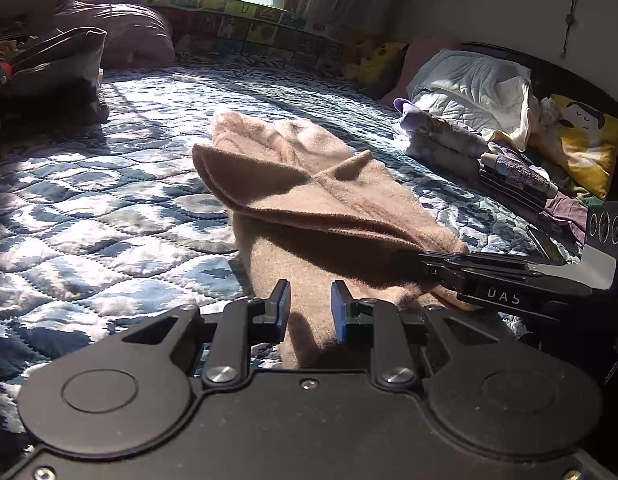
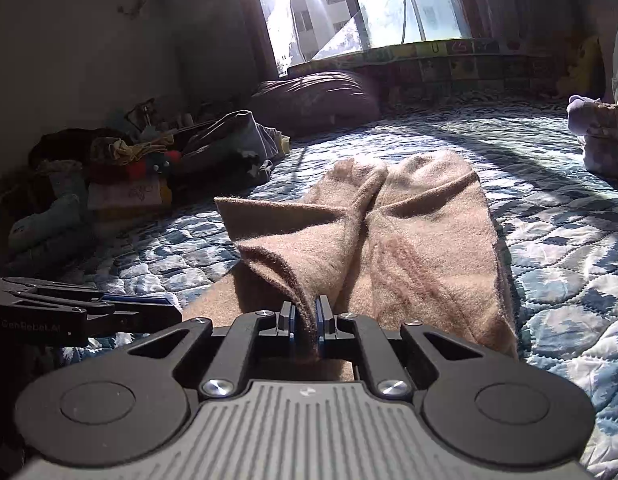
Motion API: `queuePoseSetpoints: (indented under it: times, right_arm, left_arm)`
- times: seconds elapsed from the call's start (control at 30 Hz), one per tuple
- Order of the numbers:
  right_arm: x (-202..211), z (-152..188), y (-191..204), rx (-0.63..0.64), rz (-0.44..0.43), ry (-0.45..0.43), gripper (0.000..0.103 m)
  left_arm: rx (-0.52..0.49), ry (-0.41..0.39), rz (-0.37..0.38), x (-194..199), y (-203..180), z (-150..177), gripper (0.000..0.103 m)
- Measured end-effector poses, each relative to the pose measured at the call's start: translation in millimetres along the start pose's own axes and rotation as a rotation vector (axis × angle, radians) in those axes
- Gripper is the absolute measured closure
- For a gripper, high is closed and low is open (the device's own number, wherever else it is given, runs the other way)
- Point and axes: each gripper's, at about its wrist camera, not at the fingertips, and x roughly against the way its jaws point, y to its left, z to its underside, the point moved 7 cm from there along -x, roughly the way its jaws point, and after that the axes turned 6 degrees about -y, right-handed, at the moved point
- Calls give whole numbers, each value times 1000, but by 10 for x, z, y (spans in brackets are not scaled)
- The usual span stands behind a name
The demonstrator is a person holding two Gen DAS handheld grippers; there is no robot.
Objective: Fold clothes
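Observation:
A fuzzy light-brown garment [image 1: 309, 200] lies stretched out on the blue patterned quilt [image 1: 109, 200]. My left gripper [image 1: 309, 304] hovers open over its near end, nothing between the blue pads. My right gripper [image 2: 307, 316] is shut on a lifted fold of the brown garment [image 2: 389, 248], raising that edge off the bed. In the left wrist view the right gripper [image 1: 429, 258] comes in from the right, pinching the garment's raised corner. In the right wrist view the left gripper [image 2: 165, 302] shows at the left edge, low over the quilt.
Folded clothes and a white quilted pillow [image 1: 469, 84] lie at the right of the bed beside a yellow cushion [image 1: 585, 144]. A heap of bags and clothes [image 2: 129, 160] sits at the left. A purple pillow [image 2: 317, 96] rests under the bright window [image 2: 349, 8].

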Motion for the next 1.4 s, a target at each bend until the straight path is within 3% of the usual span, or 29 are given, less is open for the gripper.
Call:
queuePoseSetpoints:
  times: [0.23,0.3,0.47,0.67,0.7,0.77,0.87,0.97,1.07,1.2,1.33,1.4]
  right_arm:
    - [-30,154,-54,45,53,66,92]
    - [-15,154,-23,78,57,69,91]
    - [331,-138,-247,-98,9,-67,82]
    - [553,-337,-588,-179,57,-167,71]
    - [548,-336,-610,-181,62,-166,70]
    - [507,-306,-580,-166,53,-149,54]
    - [394,-227,-380,-91,32,-99,42]
    - [252,-96,-113,3,21,-40,41]
    - [124,38,140,131,25,2,43]
    - [38,127,277,206,50,26,45]
    - [26,132,219,202,87,33,46]
    - [26,140,199,198,94,36,46]
  left_arm:
    - [-150,103,5,-129,-159,197,82]
    - [-141,102,15,-100,-125,175,82]
    - [-23,16,4,44,56,-4,82]
    - [165,-7,-3,-41,228,-99,82]
    - [197,-8,-2,-64,254,-109,81]
    - [260,-10,18,-113,289,-127,79]
    - [338,-21,50,-207,323,-190,71]
    - [410,-34,68,-329,388,-271,60]
    - [472,-44,50,-451,492,-324,60]
    - [501,-65,11,-591,595,-414,60]
    - [492,-82,-42,-791,720,-503,64]
    - [487,-88,-51,-873,768,-550,88]
